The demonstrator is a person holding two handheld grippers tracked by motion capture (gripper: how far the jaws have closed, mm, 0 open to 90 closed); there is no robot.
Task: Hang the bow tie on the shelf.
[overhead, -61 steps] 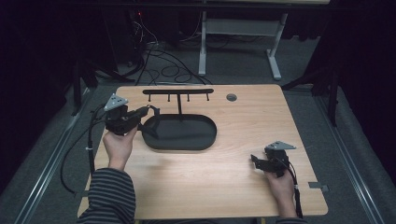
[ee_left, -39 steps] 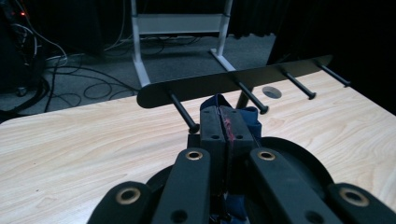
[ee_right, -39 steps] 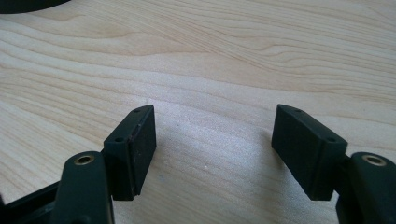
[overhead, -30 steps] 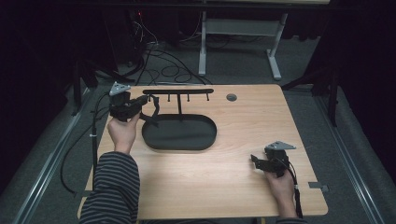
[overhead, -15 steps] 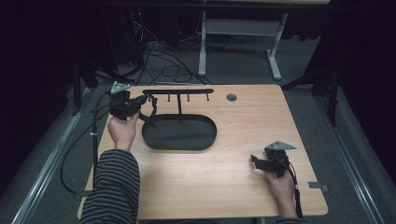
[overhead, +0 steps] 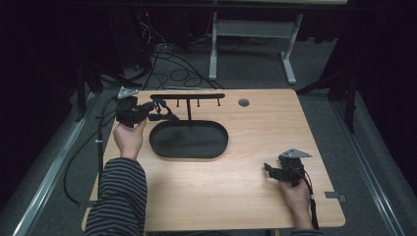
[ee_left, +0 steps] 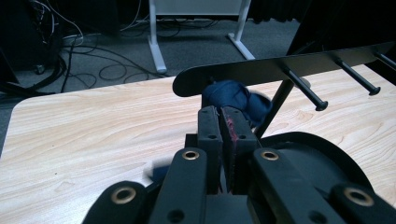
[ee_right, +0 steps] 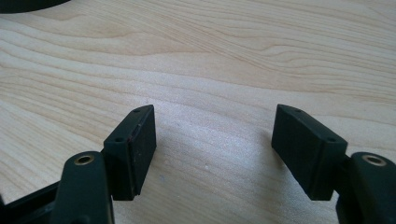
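Broadly, a wooden table (overhead: 246, 196) carries a black stand (overhead: 189, 140) — an oval base tray with a post and a bar of pegs (ee_left: 303, 63) across the top. At the bar's left end, the left gripper (overhead: 156, 109) has its jaws almost together, with a dark blue bundle (ee_left: 236, 98) just past their tips under the bar. Well apart, near the table's front right, the right gripper (overhead: 269, 169) rests with jaws wide over bare wood.

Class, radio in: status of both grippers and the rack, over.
Left gripper shut on dark blue cloth at peg rack. Right gripper open over bare table. Nothing in the way.
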